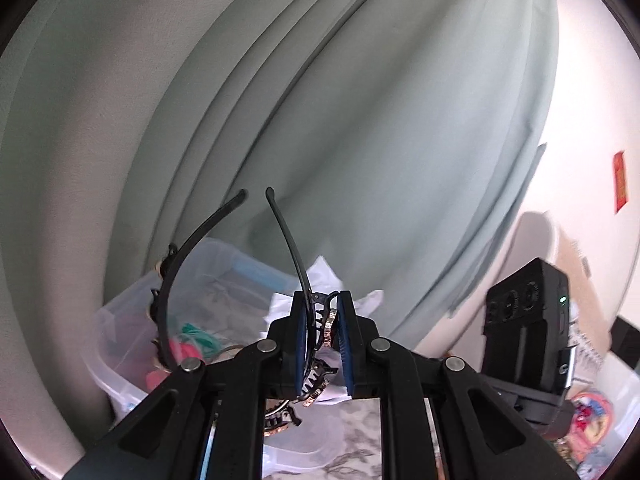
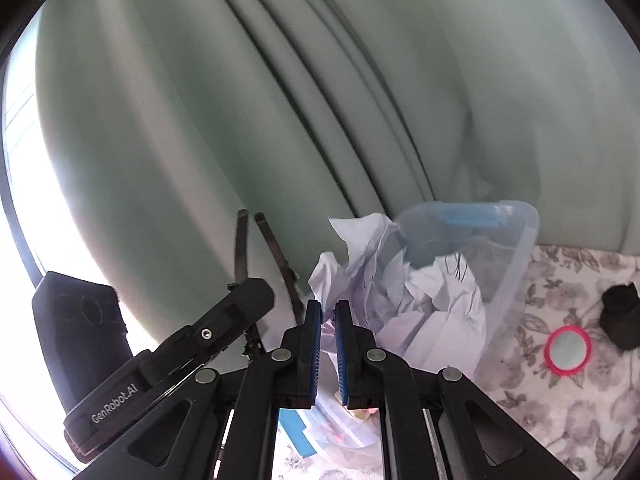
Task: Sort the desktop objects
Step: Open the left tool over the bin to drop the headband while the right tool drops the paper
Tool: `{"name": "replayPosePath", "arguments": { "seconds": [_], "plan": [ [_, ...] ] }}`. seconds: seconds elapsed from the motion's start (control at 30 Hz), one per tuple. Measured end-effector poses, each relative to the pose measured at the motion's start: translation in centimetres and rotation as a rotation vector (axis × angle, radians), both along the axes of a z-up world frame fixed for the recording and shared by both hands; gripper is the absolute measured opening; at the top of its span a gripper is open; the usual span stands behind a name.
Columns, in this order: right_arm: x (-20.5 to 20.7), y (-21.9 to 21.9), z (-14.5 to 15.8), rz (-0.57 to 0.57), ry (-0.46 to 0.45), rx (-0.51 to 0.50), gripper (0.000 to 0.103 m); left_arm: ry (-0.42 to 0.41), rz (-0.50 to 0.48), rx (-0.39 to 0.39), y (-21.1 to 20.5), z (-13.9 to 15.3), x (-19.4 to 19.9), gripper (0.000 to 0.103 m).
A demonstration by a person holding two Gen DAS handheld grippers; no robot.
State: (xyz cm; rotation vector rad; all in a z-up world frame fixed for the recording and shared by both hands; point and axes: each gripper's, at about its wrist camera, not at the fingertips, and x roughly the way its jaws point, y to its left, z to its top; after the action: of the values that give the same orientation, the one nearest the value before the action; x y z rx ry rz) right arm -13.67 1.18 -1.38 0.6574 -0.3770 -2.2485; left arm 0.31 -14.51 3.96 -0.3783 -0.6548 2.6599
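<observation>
Curtain (image 1: 360,120): we note a grey-green pleated backdrop filling most of both views.
Table cover (image 2: 580,400): we see floral cloth under everything, widest in the right wrist view.
Bins: we see a clear plastic bin (image 1: 132,312) with red and green items inside below the left claw, and a second clear bin (image 2: 508,264) stuffed with crumpled paper (image 2: 420,304) ahead of the right claw.
Headband (image 1: 298,252): we hold it raised above the table, both black arms pointing up, over the near edge of the bin with the red and green items.
Left gripper (image 1: 323,344): nearly closed, clamped on the toothed, gold-trimmed part of the headband.
Right gripper (image 2: 328,350): pads almost together; we see a clear bag behind the gap but cannot confirm anything pinched.
Step in hand: we judge this as carrying the headband to its bin.
Next move: likely lowering over the bin, then releasing; the long arms could snag the rim.
View difference: only the right wrist view shows the pink-rimmed mirror (image 2: 567,350) and black object (image 2: 622,316); only the left shows the grip point.
</observation>
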Motion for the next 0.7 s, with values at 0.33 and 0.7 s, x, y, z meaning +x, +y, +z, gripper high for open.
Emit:
{"name": "replayPosePath", "arguments": {
  "seconds": [0.33,0.7],
  "plan": [
    [-1.0,-1.9,-2.4,0.032,-0.080,0.043,0.008,-0.080,-0.041,0.061,-0.8,-2.1,-2.3,0.015],
    [-0.7,-3.6,-4.3,0.012,-0.112,0.133,0.012,-0.229,0.033,0.031,-0.1,-4.7,-5.0,0.015]
  ]
}}
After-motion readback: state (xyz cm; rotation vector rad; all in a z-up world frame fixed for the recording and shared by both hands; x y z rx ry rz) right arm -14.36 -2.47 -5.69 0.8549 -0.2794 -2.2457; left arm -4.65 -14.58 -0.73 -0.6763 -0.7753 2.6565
